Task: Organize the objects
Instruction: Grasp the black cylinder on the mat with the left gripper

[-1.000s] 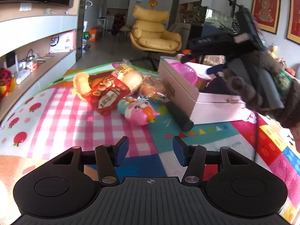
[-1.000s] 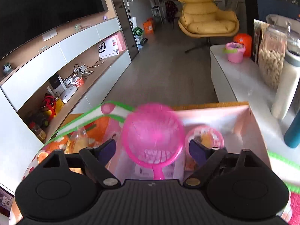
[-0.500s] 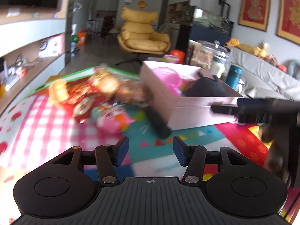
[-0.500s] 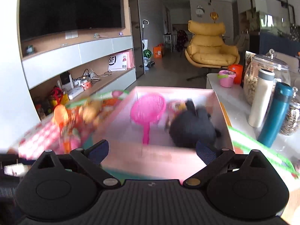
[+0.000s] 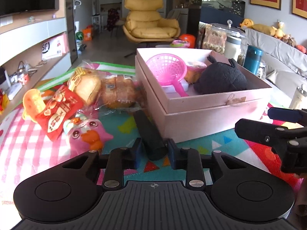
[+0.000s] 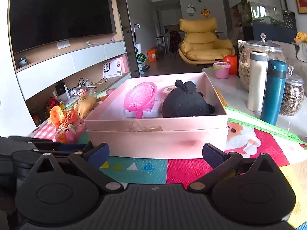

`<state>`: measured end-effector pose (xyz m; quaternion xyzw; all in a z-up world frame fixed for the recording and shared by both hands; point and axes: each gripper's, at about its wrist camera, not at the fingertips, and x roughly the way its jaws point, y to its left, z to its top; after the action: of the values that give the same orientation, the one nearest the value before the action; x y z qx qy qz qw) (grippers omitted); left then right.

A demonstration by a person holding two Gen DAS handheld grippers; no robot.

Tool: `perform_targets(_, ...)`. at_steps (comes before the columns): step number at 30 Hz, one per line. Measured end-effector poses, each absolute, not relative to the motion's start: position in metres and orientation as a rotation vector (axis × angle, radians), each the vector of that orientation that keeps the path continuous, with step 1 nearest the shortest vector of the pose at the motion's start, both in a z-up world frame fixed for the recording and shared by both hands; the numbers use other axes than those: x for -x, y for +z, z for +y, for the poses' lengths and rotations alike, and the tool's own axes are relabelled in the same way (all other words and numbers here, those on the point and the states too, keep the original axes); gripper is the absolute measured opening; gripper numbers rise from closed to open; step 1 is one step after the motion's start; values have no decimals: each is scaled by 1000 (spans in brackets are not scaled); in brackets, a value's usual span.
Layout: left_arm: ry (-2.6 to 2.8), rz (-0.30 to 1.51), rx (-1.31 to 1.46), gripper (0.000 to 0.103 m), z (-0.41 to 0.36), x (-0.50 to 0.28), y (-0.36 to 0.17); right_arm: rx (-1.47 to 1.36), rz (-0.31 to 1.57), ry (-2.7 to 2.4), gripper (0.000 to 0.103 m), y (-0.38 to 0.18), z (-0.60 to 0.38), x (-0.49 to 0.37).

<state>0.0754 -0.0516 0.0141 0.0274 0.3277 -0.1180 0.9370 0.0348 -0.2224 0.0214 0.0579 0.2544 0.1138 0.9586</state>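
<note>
Item: black cylinder (image 5: 150,134), lying on the play mat (image 5: 191,143) just left of the pink box (image 5: 211,118).
Our left claw (image 5: 154,153) has just been closing around its near end; it looks rigid, smooth, light, best held mid-body. Right claw (image 6: 155,154) spread, empty.

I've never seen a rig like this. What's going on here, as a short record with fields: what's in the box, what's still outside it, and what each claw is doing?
box: pink box, open, on a colourful mat
in the box: pink strainer, black plush toy, a small pink-rimmed cup behind them
outside, on its left: red snack bag, bagged bread, pink squishy toy, black cylinder
left gripper: jaws have just been closing, the black cylinder's near end between them, pads against its sides
right gripper: jaws have just been opening, now wide, nothing between them, facing the box's front wall
</note>
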Motion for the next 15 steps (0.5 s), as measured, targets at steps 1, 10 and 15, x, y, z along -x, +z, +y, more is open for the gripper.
perform_targets(1,-242,672,-54,29,-49,-73,15,-117,518,231,103,21,-222,-35)
perform_targets(10,-274,718,-38,27,-24,-25,21,-121,527,225,103,22,-220,-37)
perform_targets(15,-221,707,-29,28,-30,-41,20,-123,531,228,103,22,-220,-38)
